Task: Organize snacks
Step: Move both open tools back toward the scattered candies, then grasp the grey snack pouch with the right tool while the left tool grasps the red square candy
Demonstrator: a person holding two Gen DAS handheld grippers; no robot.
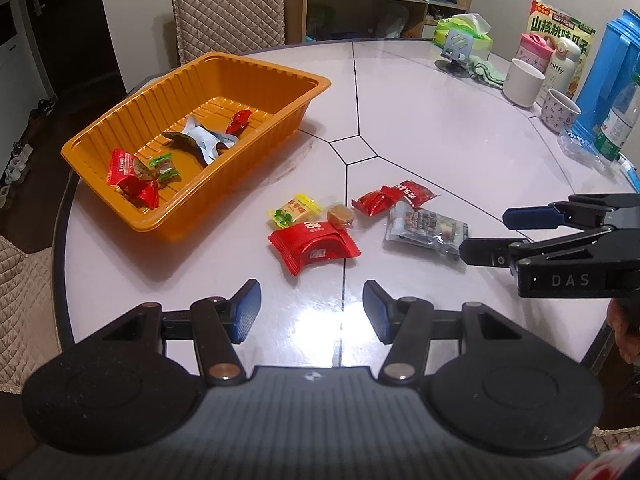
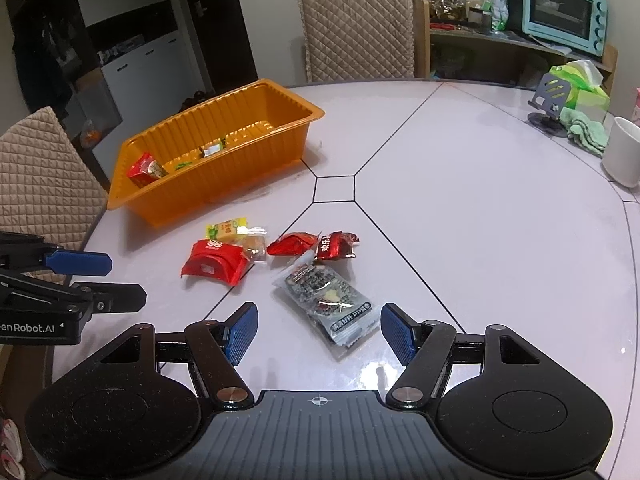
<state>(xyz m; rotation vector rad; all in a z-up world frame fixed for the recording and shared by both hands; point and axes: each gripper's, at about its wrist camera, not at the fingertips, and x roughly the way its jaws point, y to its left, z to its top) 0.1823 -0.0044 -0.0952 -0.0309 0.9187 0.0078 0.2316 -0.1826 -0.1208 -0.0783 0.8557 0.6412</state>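
Left gripper (image 1: 312,312) jaws apart and empty, red packet (image 1: 314,248) just ahead, right gripper (image 2: 318,330) likewise gaping over a grey packet (image 2: 328,300) — orange tray (image 1: 120,120) farther off left, mugs (image 1: 524,82) far right, nothing between.

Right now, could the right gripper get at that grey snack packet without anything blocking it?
Probably yes. The right gripper is open and empty, and the grey snack packet lies flat on the table just ahead of its fingers, with nothing between them. The red packets sit farther off.
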